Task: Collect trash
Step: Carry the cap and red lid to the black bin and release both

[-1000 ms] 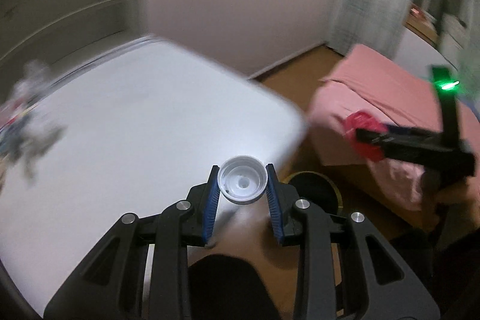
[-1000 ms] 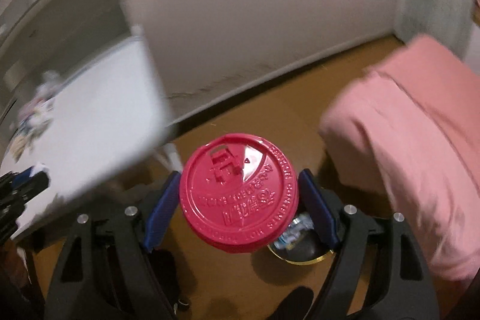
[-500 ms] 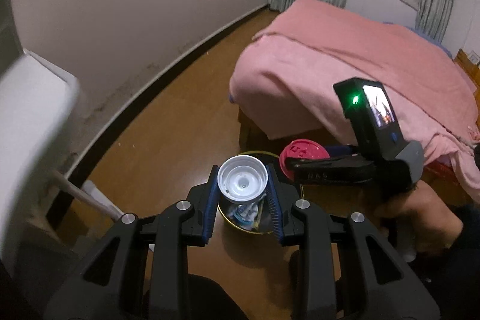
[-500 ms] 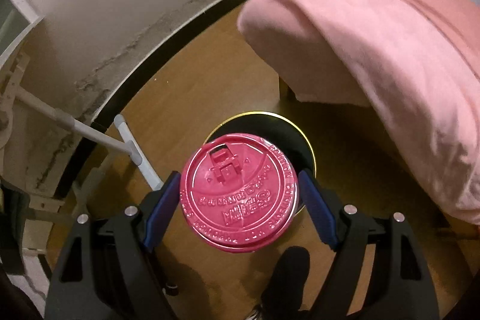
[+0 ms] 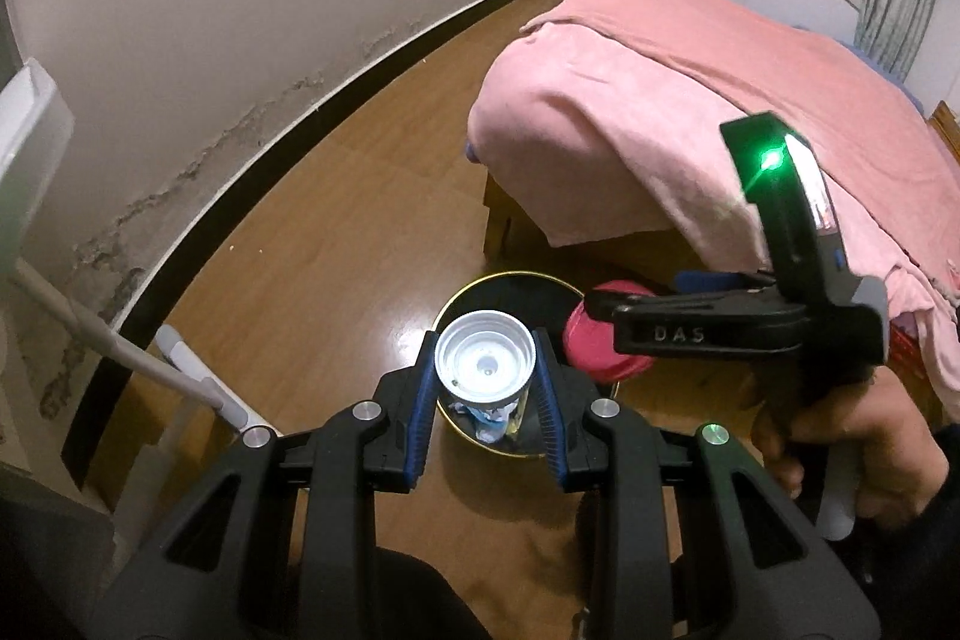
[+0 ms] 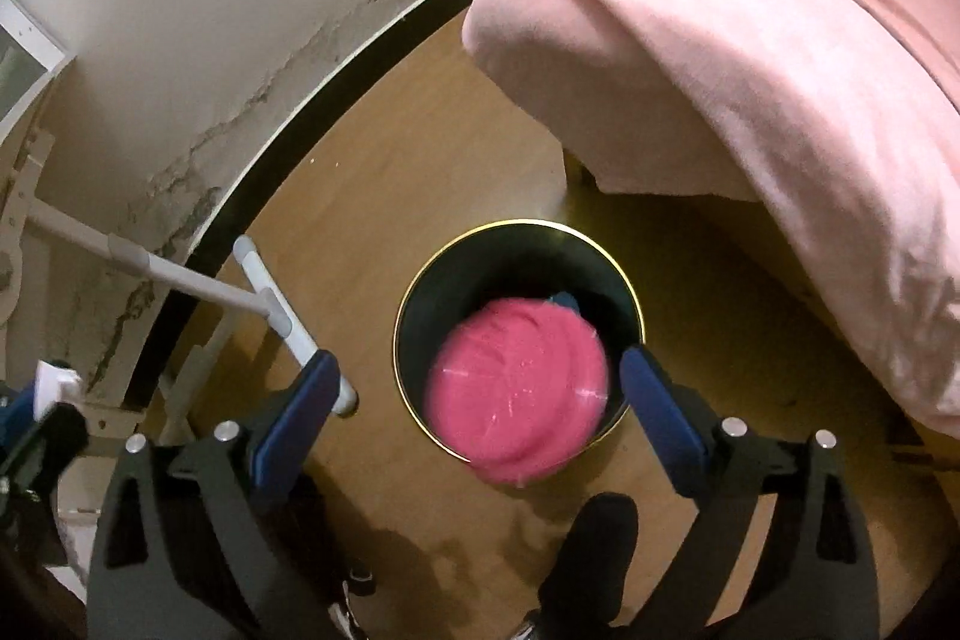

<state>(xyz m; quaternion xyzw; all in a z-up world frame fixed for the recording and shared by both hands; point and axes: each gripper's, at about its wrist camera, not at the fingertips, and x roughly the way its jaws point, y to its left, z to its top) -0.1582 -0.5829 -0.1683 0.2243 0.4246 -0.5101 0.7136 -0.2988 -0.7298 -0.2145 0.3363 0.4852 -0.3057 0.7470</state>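
Left gripper point(image 5: 485, 388) clamped on white bottle cap point(image 5: 485, 361) above bin point(image 6: 414, 304); right gripper point(image 6: 474, 400) opening, blurred red cup lid point(image 6: 519, 388) loose between pads, untouched.

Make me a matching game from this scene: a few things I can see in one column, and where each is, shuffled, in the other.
Things:
1. white cap
2. red lid
3. bin
4. pink blanket

Places:
A. standing on the wooden floor
B. draped over the bed
C. pinched in the left tool
D. loose between the opening pads of the right tool, over the bin's mouth

Pairs: 1-C, 2-D, 3-A, 4-B
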